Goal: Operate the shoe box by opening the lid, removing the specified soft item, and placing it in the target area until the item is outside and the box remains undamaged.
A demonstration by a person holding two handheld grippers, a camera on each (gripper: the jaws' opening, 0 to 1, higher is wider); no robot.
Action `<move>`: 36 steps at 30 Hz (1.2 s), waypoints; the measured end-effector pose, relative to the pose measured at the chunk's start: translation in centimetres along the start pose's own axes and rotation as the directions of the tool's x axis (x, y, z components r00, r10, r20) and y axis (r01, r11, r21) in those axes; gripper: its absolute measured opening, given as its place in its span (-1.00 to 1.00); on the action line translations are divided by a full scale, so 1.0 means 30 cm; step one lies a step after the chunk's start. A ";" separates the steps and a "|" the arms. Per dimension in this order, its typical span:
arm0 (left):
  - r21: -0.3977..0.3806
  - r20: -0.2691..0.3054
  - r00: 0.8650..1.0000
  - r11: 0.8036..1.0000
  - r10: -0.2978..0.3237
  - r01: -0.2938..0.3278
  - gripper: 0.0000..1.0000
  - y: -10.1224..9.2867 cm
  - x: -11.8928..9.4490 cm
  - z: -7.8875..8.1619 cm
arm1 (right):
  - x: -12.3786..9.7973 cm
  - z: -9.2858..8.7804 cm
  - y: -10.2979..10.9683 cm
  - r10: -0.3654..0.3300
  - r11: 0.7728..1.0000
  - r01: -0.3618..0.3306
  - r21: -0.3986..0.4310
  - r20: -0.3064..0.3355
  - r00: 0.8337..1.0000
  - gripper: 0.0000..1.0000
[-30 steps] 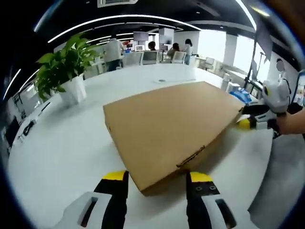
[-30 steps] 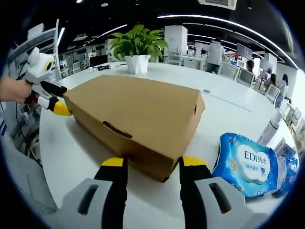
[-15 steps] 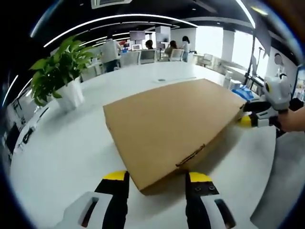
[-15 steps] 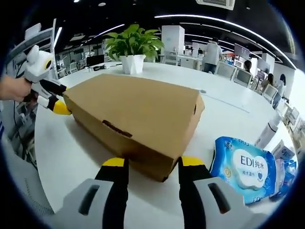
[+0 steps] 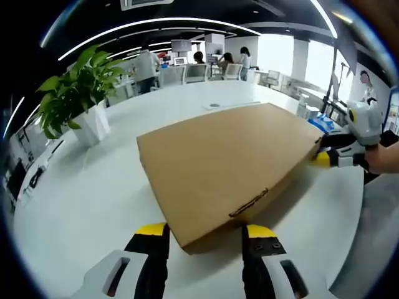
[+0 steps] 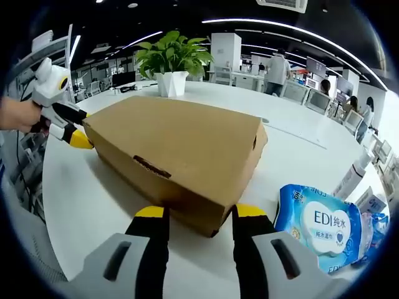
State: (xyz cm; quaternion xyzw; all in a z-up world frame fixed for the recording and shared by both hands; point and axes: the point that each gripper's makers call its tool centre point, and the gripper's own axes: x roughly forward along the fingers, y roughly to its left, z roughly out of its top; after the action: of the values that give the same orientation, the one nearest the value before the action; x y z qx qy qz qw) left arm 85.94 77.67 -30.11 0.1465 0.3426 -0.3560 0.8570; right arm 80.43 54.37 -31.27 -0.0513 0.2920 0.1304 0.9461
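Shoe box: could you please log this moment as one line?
box: closed, on table | left gripper: open at corner | right gripper: open at opposite corner

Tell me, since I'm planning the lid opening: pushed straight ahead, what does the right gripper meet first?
Most likely the shoe box: its near corner sits between the right gripper and its open fingers.

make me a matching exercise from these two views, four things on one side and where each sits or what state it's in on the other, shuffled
Things:
1. shoe box
2. potted plant
3. wipes pack
4. left gripper

Places or states:
A. lying on the white table beside the box's near corner in the right gripper view
B. lid closed, in the middle of the table
C. at the box's far corner in the right gripper view
D. upright on the table beyond the box

Pairs: 1-B, 2-D, 3-A, 4-C
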 end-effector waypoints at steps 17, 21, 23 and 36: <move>0.007 0.003 1.000 1.000 -0.009 0.009 -0.07 0.010 0.038 0.039 | 0.024 0.020 -0.032 -0.004 1.000 0.004 0.000 -0.002 1.000 -0.27; 0.008 0.005 1.000 1.000 -0.011 0.011 -0.07 0.020 0.048 0.046 | 0.036 0.024 -0.046 -0.006 1.000 0.006 0.002 -0.002 1.000 -0.27; 0.009 0.005 1.000 1.000 -0.012 0.012 -0.07 0.015 0.052 0.050 | 0.038 0.025 -0.049 -0.008 1.000 0.008 0.002 -0.001 1.000 -0.27; -0.009 -0.007 1.000 1.000 -0.016 0.016 -0.11 0.009 0.044 0.025 | 0.046 0.017 -0.052 -0.002 1.000 0.002 0.006 -0.011 1.000 -0.25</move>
State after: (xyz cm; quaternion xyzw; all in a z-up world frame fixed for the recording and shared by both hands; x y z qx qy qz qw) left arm 87.18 76.83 -30.47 0.1412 0.3484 -0.3607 0.8536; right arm 82.25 53.26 -31.60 -0.0494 0.2973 0.1284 0.9448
